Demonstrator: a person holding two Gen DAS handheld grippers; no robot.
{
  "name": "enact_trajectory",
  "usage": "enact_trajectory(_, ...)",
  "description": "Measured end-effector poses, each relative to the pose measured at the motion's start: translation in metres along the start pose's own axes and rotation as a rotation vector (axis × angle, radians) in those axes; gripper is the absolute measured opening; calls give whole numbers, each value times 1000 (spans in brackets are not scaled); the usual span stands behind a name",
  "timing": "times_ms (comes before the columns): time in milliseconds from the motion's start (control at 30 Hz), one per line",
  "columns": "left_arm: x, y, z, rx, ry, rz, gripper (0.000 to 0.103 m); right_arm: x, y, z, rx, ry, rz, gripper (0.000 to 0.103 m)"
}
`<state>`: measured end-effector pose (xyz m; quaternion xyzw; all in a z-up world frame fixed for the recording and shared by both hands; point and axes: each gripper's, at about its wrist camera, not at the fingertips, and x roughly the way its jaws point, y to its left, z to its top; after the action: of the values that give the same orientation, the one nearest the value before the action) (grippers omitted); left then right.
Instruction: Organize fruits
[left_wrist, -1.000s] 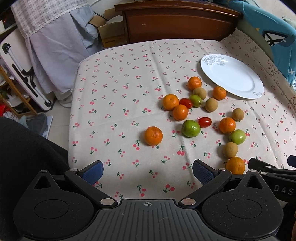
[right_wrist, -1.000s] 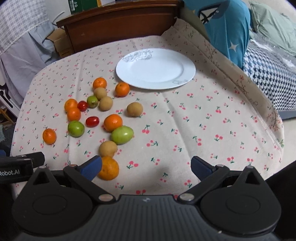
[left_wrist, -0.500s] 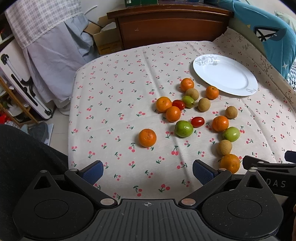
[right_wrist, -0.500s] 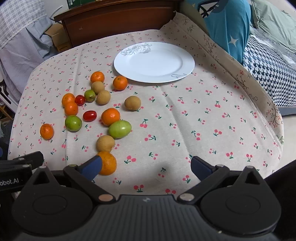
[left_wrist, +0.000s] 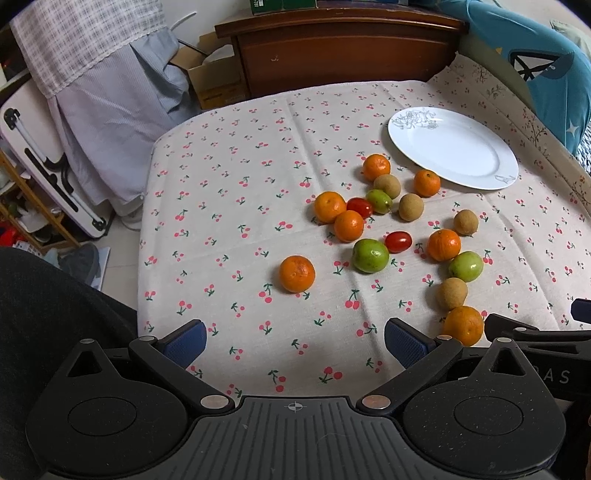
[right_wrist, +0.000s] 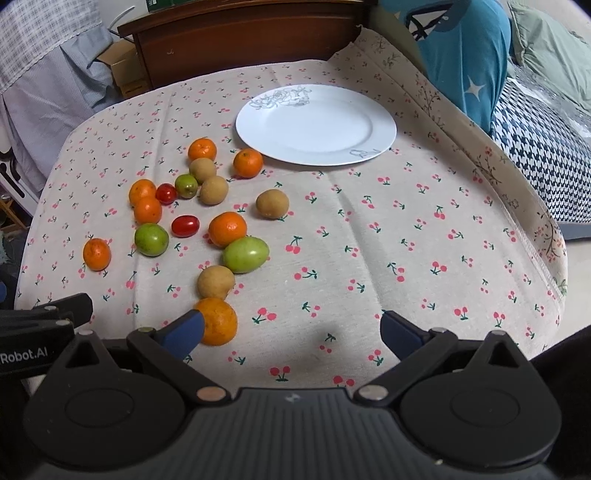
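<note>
Several small fruits lie scattered on a cherry-print tablecloth (left_wrist: 240, 192): oranges, green fruits, brown longans and two red tomatoes. A lone orange (left_wrist: 296, 274) sits ahead of my left gripper (left_wrist: 295, 341), which is open and holds nothing. Another orange (right_wrist: 218, 321) lies just beside the left fingertip of my right gripper (right_wrist: 291, 332), also open with nothing in it. A green fruit (right_wrist: 245, 254) and a longan (right_wrist: 215, 282) lie just beyond that orange. The white plate (right_wrist: 316, 125) stands bare at the far side, also seen as the plate (left_wrist: 452, 147) at the upper right.
A wooden headboard (left_wrist: 343, 48) stands behind the table. Draped cloth (left_wrist: 110, 96) hangs at the far left, a blue pillow (right_wrist: 458, 55) and a checked blanket (right_wrist: 546, 147) lie at the right. The tablecloth's right half (right_wrist: 443, 240) holds no fruit.
Both grippers have drawn back and risen a little, so more of the table shows; the fruits and plate have not moved. Both stay open.
</note>
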<state>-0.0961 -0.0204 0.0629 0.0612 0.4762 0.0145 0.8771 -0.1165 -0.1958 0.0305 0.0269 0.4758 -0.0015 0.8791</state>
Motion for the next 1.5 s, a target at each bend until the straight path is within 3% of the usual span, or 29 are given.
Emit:
enact_trajectory(900,1,1,-1,-12,-1,-8,103,0,4,-1,-35,-8,2,96)
enact_trajectory(1367,6,6,-1,-23,2,-74,103,0,2,-1,-17,-22,9,95)
enact_trajectory(1500,5,16,5,-44,-28,-91,103,-3,-6,-1,32,-34,24,95)
